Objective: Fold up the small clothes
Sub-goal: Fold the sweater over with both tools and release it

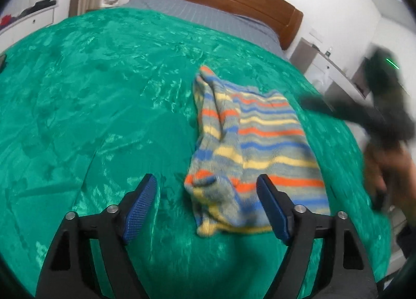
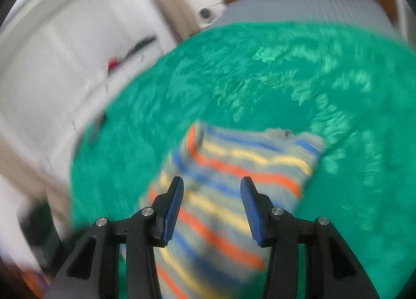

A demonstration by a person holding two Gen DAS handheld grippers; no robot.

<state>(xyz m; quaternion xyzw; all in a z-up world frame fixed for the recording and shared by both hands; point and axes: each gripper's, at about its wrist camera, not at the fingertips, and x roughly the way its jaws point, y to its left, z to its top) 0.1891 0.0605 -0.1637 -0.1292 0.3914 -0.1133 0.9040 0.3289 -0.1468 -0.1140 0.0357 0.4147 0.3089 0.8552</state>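
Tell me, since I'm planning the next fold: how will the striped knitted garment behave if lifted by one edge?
The striped knitted garment would probably droop limply: it already lies in soft folds on the green velvety bedspread. Likely light, and the plush surface may drag on it.

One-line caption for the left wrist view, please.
Open left gripper above a folded striped knit garment on a green bedspread; blurred right gripper beyond.
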